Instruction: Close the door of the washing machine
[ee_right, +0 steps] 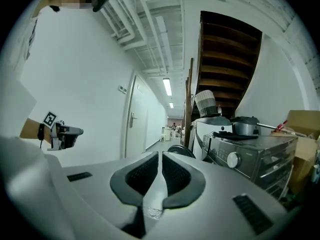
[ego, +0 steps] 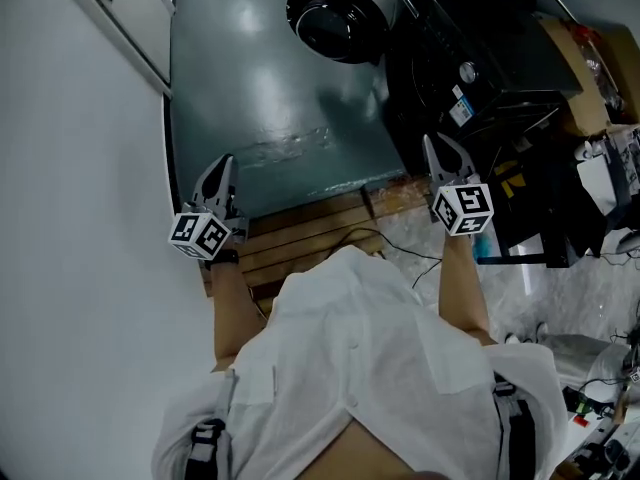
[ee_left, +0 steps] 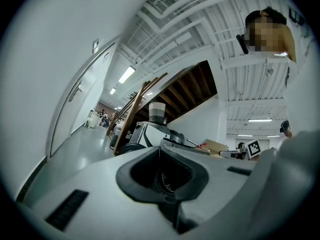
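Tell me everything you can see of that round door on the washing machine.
The washing machine door is round: a dark, glossy ring around a bulging, glass-like bowl that catches highlights. It stands swung open, out from the front of the dark washing machine, above the grey-green floor. Nothing else touches it. Its hinge cannot be made out.

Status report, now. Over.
Left gripper and right gripper shut, empty, held level. Washing machine door open, untouched. Nothing seen blocking it.
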`<state>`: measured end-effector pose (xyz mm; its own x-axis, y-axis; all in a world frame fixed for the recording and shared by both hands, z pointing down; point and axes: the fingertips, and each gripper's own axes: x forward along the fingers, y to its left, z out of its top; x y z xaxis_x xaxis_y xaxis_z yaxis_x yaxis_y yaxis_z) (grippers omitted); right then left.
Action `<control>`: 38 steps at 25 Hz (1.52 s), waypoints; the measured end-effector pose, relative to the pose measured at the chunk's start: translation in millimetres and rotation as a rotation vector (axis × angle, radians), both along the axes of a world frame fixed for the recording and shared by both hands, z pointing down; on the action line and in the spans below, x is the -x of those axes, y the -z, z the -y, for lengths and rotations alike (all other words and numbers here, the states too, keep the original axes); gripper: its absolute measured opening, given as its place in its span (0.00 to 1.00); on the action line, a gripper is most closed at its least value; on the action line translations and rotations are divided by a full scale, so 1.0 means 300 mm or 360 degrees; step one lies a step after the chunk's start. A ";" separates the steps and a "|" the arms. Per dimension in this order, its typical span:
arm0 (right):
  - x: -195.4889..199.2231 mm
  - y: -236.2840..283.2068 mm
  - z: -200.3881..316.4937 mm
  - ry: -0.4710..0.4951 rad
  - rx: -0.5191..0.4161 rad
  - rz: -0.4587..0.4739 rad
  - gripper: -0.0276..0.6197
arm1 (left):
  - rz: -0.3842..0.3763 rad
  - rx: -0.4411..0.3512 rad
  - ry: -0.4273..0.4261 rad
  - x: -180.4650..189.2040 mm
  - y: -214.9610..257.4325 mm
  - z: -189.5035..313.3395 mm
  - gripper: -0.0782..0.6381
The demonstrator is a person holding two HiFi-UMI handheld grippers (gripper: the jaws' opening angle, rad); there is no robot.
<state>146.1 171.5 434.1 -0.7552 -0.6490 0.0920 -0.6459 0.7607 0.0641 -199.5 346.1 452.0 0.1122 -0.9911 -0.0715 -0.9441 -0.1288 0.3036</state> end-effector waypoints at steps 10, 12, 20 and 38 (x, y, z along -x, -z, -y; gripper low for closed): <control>0.046 -0.005 -0.011 0.0065 0.0020 -0.0042 0.09 | -0.0023 0.0013 0.0007 -0.003 -0.024 -0.025 0.13; 0.060 -0.009 -0.004 0.0080 0.0025 -0.0046 0.09 | -0.0024 0.0021 -0.0005 -0.007 -0.033 -0.014 0.13; 0.131 -0.069 0.140 0.0134 0.0067 -0.0066 0.09 | 0.0001 0.0083 -0.0046 -0.001 -0.072 0.142 0.13; 0.356 0.013 0.796 0.0206 0.0214 -0.0152 0.09 | -0.0039 0.0221 -0.0234 0.162 0.048 0.942 0.13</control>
<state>39.4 -67.3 430.3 -0.8151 -0.5243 0.2463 -0.5382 0.8427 0.0125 -248.3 63.4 437.6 0.2565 -0.9647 0.0604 -0.9103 -0.2200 0.3507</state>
